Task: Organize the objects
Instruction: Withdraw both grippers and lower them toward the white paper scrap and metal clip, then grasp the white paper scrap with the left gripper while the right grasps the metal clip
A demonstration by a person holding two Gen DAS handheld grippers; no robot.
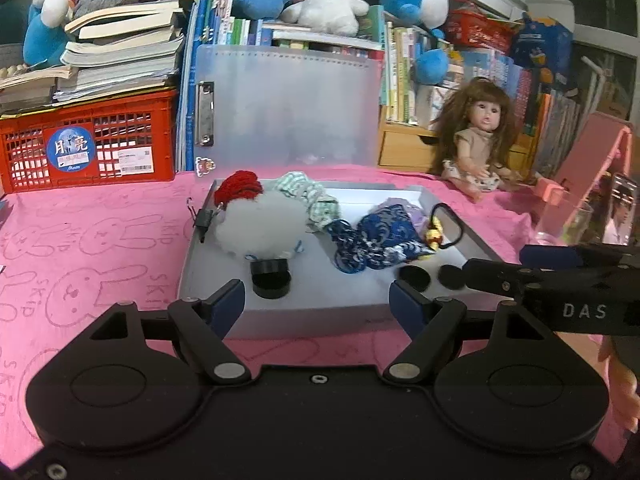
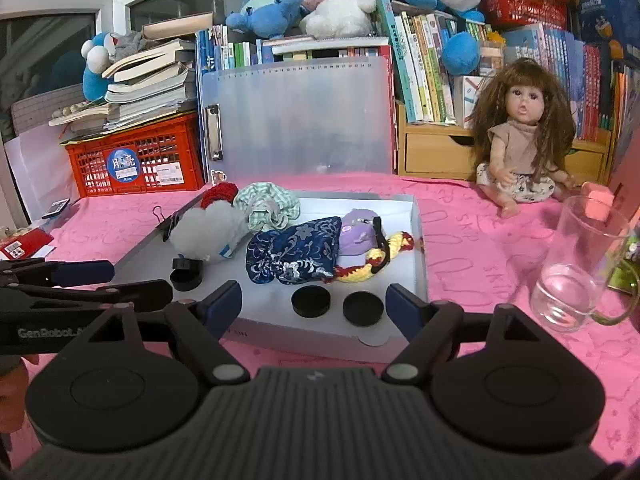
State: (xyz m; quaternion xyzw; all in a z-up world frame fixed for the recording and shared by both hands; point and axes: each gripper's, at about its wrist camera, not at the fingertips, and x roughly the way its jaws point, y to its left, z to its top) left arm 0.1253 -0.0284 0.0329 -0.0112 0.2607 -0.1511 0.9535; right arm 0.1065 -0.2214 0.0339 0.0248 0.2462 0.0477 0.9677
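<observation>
Shallow grey tray (image 2: pixel 418 240) mid-table: blue brocade pouch (image 2: pixel 296 254), fluffy white plush (image 2: pixel 216 224), black caps near front edge. Left gripper (image 1: pixel 316 300) & right gripper (image 2: pixel 314 300) both jaws apart, nothing held.

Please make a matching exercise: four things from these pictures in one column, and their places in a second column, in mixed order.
Things:
1. doll
2. glass mug
3. binder clip
4. blue pouch

Places:
A. clipped on the tray's left rim
B. inside the tray
C. sitting before the wooden drawers
D. standing on the pink cloth, right of the tray

Pairs: 1-C, 2-D, 3-A, 4-B
</observation>
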